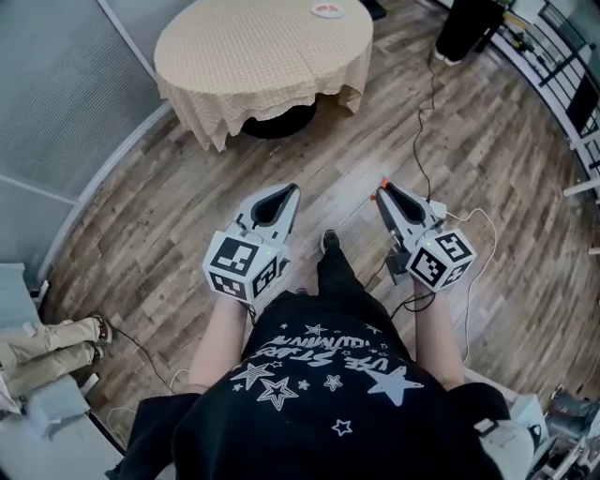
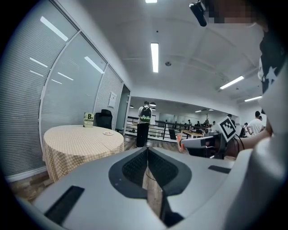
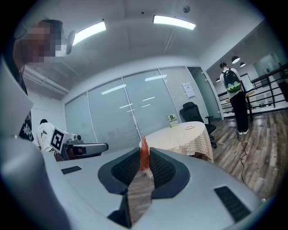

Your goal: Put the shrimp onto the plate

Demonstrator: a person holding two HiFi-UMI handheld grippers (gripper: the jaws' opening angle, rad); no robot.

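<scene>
A small orange shrimp (image 3: 144,155) is pinched upright between the jaws of my right gripper (image 3: 144,165); in the head view the shrimp (image 1: 382,181) shows as an orange speck at the right gripper (image 1: 383,192) tip. The left gripper (image 1: 292,188) is shut with nothing in it, and its jaws meet at the tip (image 2: 147,151). Both are held at waist height over the wooden floor, side by side. A small white plate (image 1: 327,9) lies on the far side of a round table (image 1: 253,56) ahead. The plate (image 3: 190,127) and table (image 3: 177,137) also appear in the right gripper view.
The table's checked cloth (image 2: 76,143) hangs low and carries a small sign (image 2: 88,119). A person with a backpack (image 2: 144,122) stands beyond it, beside a black chair (image 3: 192,112). Cables (image 1: 424,141) run over the floor. Someone's legs (image 1: 47,342) lie at the left, by the glass wall (image 1: 66,84).
</scene>
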